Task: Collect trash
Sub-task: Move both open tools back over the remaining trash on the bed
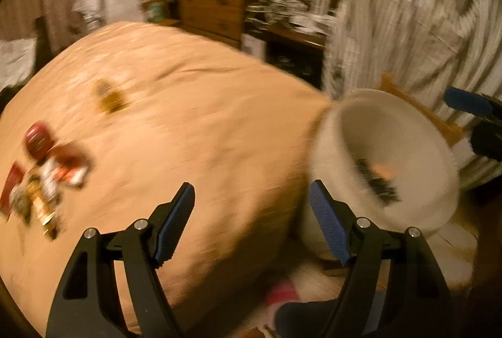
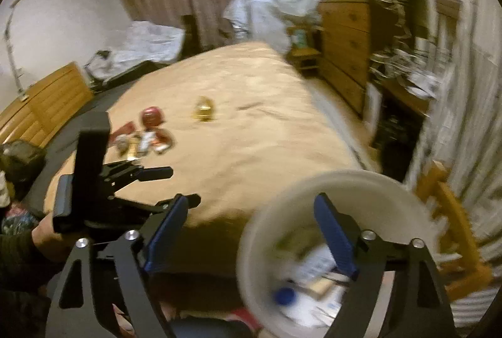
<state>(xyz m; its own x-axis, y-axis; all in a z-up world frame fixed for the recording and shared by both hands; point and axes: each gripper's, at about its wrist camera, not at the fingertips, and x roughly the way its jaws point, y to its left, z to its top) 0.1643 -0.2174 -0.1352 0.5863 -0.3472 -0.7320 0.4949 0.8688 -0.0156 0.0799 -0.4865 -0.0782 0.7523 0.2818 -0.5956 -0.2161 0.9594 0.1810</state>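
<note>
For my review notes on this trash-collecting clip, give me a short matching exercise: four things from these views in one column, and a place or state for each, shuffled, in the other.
Things:
1. white bucket
2. gold wrapper
3. red round lid
4. right gripper

Places or states:
A. lying alone near the middle of the bed cover
B. jaws apart, nothing between the pads
C. beside the bed's corner, with trash already inside
D. at the edge of the cluster of wrappers

Pairs: 1-C, 2-A, 3-D, 4-B
</note>
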